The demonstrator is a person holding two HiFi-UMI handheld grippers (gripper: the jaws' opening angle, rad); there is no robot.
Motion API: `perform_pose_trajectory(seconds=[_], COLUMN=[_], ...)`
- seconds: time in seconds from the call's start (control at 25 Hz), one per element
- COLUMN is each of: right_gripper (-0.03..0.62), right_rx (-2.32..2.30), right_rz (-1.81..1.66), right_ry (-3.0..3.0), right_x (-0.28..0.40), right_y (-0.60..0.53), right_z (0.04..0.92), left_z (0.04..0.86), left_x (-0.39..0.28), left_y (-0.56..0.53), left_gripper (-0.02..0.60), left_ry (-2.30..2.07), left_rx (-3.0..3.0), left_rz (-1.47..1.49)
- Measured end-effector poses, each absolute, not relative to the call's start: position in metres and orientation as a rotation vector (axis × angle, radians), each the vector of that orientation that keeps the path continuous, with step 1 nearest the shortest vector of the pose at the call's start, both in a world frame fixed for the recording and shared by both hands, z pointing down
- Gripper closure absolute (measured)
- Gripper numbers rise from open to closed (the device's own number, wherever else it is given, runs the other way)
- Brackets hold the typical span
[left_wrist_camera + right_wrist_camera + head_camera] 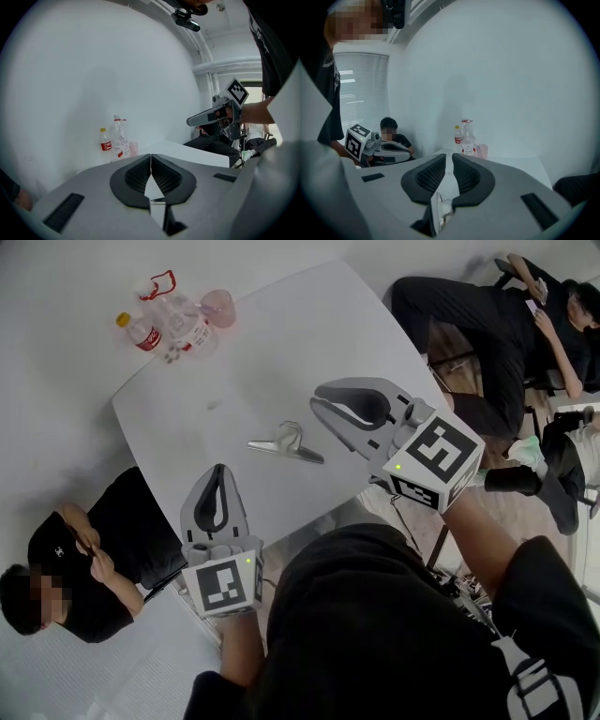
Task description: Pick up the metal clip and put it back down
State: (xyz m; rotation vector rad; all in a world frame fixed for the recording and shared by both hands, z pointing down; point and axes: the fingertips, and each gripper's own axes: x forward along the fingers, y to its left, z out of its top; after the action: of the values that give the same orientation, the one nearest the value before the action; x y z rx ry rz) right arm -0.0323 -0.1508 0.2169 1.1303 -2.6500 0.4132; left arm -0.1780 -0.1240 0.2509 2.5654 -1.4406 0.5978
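The metal clip (pixel 286 442) lies flat on the white table (pixel 281 343), touched by neither gripper. My right gripper (pixel 317 397) hovers just right of it, pointing left, its jaws a narrow slit apart with nothing between the pads. In the right gripper view that gripper (pixel 449 157) shows the slit, and the clip (pixel 439 209) glints low beneath the jaws. My left gripper (pixel 221 468) sits near the table's front edge, left of the clip, pointing away from me. In the left gripper view its (pixel 151 157) pads meet along a line, empty.
Two plastic bottles (pixel 173 324) and a pink cup (pixel 217 306) stand at the table's far left corner. A person in black (pixel 84 559) sits by the left edge. Other seated people (pixel 497 334) are at the right.
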Motion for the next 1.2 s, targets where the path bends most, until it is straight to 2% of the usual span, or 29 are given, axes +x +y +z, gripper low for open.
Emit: perform_pose_trajectory(seconds=[0.12, 0.28, 1.2], right_gripper=[0.476, 0.451, 0.437], right_rx=[1.079, 1.019, 0.799], right_rz=[0.440, 0.446, 0.699], right_ry=[-2.634, -2.617, -2.506], right_x=[-0.037, -0.044, -0.064], right_y=[-0.149, -0.151, -0.143], right_z=[0.229, 0.249, 0.385], left_z=[0.261, 0.280, 0.427], left_x=[-0.181, -0.184, -0.189], left_y=[-0.124, -0.128, -0.101], left_gripper=[0.561, 0.561, 0.561], left_ry=[-1.441, -1.437, -1.214], left_rx=[2.547, 2.532, 2.229], left_rz=[0.600, 0.595, 0.764])
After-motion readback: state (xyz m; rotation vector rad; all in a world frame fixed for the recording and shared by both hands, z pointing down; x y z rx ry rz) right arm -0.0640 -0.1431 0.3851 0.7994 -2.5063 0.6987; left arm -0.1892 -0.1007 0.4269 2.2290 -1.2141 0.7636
